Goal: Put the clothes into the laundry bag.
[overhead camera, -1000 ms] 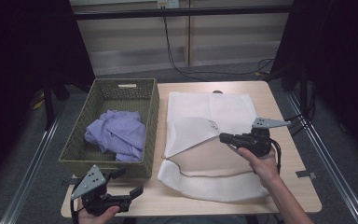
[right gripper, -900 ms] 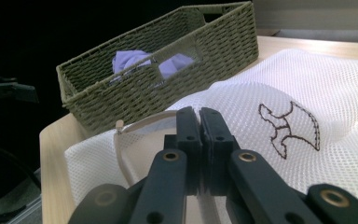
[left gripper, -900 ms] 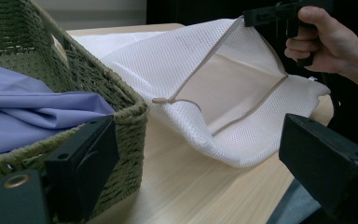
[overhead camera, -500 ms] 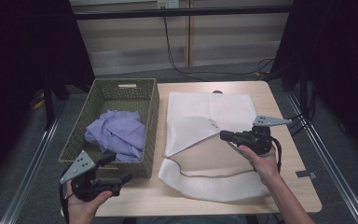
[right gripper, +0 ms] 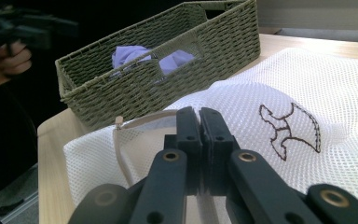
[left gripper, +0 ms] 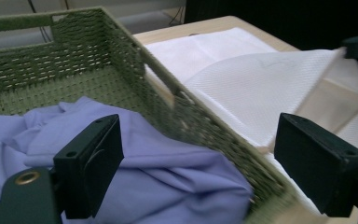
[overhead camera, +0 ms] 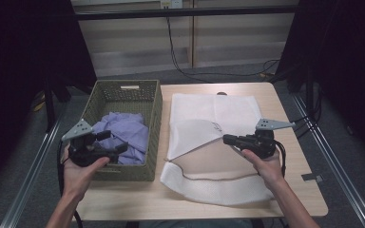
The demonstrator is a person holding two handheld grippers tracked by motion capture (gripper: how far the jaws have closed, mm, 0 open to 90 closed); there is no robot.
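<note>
On the pale wooden table [overhead camera: 294, 190], a white mesh laundry bag [overhead camera: 209, 114] lies flat beside a green woven basket [overhead camera: 154, 102], its long axis running away from the person and its opening edge turned up on the near side. That raised flap is pinched in the right gripper [overhead camera: 228, 139], whose jaws are pressed together on the mesh, holding the mouth open toward the basket. Inside the basket, heaped against its near wall, sits a crumpled lavender cloth [overhead camera: 126, 135]. The left gripper [overhead camera: 116, 148] hovers over the basket's near-left corner with its jaws spread wide and nothing between them, the cloth just ahead of and below them, as the left gripper view shows [left gripper: 135, 186]. The left hand is clearly the nearer one to the cloth, and the bag's held-open mouth lies to that gripper's right, across the basket wall, so a likely next move is down onto the cloth, then rightward.
</note>
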